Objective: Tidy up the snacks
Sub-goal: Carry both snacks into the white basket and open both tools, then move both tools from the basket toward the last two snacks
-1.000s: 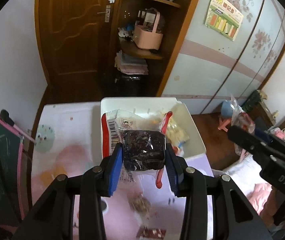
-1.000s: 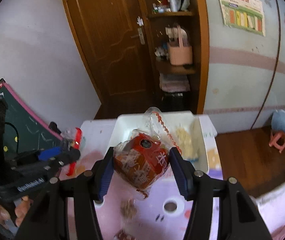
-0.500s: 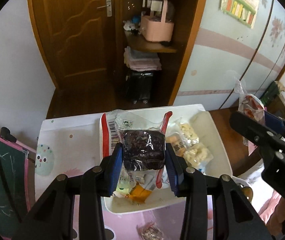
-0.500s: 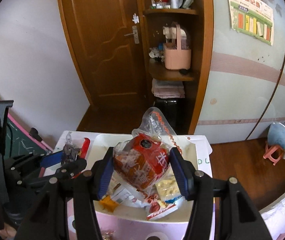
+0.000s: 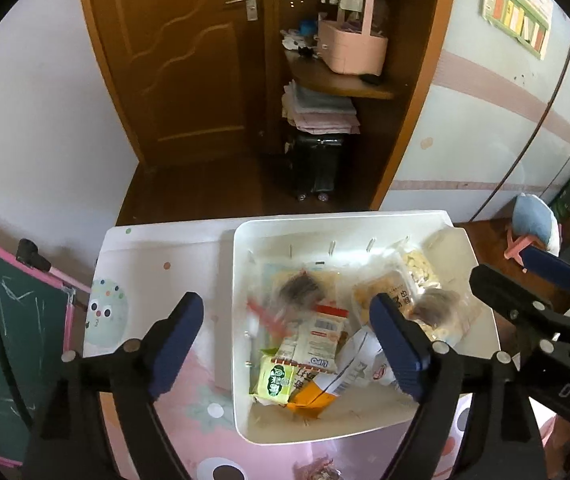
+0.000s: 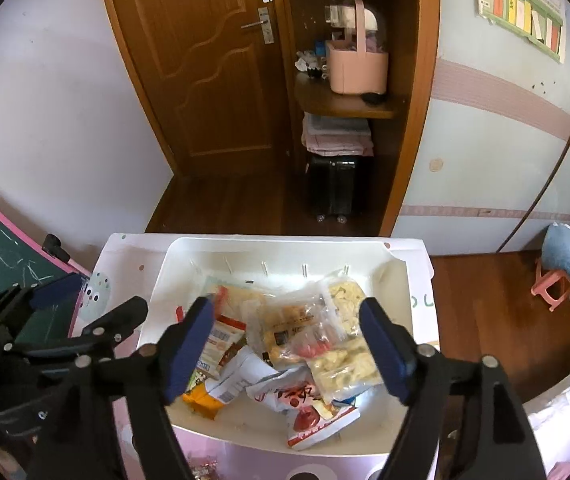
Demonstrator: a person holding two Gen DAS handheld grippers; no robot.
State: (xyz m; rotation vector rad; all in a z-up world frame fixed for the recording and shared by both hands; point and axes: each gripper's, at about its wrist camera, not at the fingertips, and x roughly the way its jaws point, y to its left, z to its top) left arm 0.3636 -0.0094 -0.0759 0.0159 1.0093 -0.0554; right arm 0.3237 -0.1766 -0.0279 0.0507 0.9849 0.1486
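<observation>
Both grippers, left gripper [image 5: 287,344] and right gripper [image 6: 289,344], hang over the white bin [image 5: 241,320], jaws opening with nothing pinched. I judge the drops safest released low, then lifted straight up clear of the packets [image 6: 309,340] below.

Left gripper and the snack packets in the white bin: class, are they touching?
Apart. In the left wrist view the left gripper has its jaws opening wide above the white bin, and the snack packets lie loose below, clear of both pads.

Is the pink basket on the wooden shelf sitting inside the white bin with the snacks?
No. The pink basket stands on the wooden shelf behind the table, apart from the white bin.
</observation>
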